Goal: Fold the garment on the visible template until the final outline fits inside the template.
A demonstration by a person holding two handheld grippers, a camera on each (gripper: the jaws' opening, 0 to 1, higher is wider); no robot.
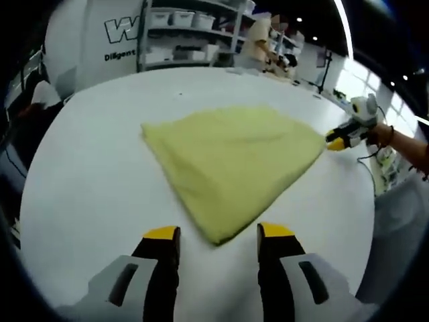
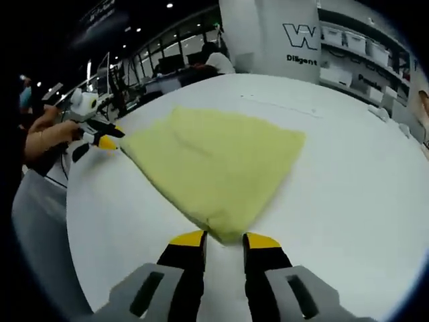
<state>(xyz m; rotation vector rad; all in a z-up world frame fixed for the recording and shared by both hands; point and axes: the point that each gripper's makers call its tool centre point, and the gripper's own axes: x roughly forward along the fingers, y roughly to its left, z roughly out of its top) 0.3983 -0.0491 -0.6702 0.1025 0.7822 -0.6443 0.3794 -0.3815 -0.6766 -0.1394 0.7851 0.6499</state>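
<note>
A yellow-green garment (image 1: 231,157) lies flat on the white table (image 1: 87,188), folded into a rough triangle. In the left gripper view my left gripper (image 1: 218,233) stands open, jaws wide apart, with the garment's near corner just ahead of the tips. My right gripper (image 1: 342,139) touches the garment's right corner. In the right gripper view the garment (image 2: 214,164) points its near corner between the tips of my right gripper (image 2: 224,239), whose jaws stand a little apart. My left gripper (image 2: 100,139) sits at the left corner, held by a hand (image 2: 47,134).
Shelves with white bins (image 1: 181,27) and a person (image 1: 258,40) stand beyond the table's far edge. The table's edge (image 1: 365,221) runs close on the right. A white pillar with lettering (image 2: 288,33) and a seated person (image 2: 218,60) are behind the table (image 2: 348,201).
</note>
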